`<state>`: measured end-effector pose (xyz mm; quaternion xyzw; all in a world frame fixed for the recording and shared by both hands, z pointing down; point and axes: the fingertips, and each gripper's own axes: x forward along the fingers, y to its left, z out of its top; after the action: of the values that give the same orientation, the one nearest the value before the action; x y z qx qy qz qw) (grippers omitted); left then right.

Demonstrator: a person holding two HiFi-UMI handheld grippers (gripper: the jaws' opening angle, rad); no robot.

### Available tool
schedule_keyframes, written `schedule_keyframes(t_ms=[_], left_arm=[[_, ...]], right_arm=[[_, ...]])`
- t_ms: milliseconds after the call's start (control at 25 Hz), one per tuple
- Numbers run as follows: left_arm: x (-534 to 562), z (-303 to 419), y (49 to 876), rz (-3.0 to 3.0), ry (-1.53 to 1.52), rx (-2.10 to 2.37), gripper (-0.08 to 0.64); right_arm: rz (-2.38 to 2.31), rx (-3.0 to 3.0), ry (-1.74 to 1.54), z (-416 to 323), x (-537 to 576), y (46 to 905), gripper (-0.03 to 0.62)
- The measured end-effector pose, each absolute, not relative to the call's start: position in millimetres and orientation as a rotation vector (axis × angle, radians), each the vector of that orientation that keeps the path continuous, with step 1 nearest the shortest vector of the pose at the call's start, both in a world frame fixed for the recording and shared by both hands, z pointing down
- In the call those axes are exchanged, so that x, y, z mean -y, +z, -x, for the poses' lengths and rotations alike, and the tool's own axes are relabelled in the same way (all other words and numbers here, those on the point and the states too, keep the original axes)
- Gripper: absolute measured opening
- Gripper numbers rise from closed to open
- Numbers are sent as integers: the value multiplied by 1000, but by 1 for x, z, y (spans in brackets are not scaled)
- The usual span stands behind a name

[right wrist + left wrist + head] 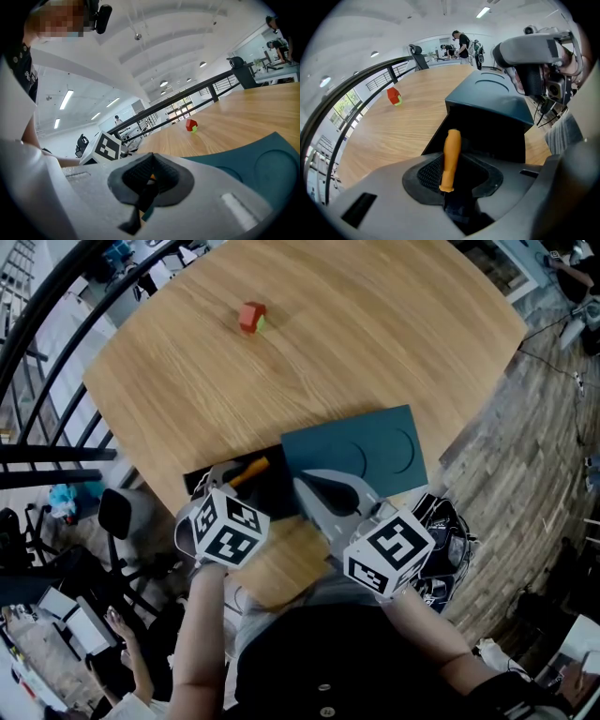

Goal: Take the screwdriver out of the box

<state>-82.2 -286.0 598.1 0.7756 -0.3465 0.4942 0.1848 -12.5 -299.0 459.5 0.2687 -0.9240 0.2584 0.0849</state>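
Orange-handled screwdriver (pixel 451 157): lies between the jaws of the left gripper (pixel 454 180). Its long axis runs in line with the way that gripper points. The rounded end of the handle points away from the gripper, towards the dark open mouth of the box. The flared end sits nearest the pads. The shaft cannot be made out against the black behind it.

Box, two parts:
- Black tray (pixel 433 140): directly under and ahead of the left gripper. It holds the screwdriver; no other contents can be seen.
- Dark teal cover (pixel 492 96): just beyond the tray, which sticks out of its open end. Its top carries two curved grooves.

Left gripper: tilted steeply down over the tray, jaws partly open. The handle lies against one ribbed pad (pixel 427 172), and a dark gap shows on the handle's other side, so the jaws are not clamped on it.

Right gripper (pixel 149 180): just beside the left one and lying closer to level. Its tips are over the spot where the tray meets the cover. The jaws are drawn together to a thin slit with nothing held. Whether the tips touch the box cannot be told.

Light wood table (pixel 375 334): bears the box near the edge closest to both grippers.

Red block with a green patch (pixel 251 317): far across the table, well apart from both grippers and the box.
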Motion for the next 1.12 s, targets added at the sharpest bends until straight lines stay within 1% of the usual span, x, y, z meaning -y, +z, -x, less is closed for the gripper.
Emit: schedule_keyframes(t_ms=[360, 600, 1000, 1120], left_arm=[[283, 79, 560, -2282, 1240, 1060, 120], [278, 89, 525, -2368, 1154, 1151, 120], [272, 103, 450, -2529, 934, 1274, 118], [270, 106, 430, -2539, 781, 1306, 118]], right_arm=[[-851, 2764, 750, 13, 293, 450, -3], [-886, 2778, 733, 19, 278, 436, -3], [-952, 2811, 630, 23, 257, 400, -3], [-960, 2823, 589, 24, 251, 390, -3]])
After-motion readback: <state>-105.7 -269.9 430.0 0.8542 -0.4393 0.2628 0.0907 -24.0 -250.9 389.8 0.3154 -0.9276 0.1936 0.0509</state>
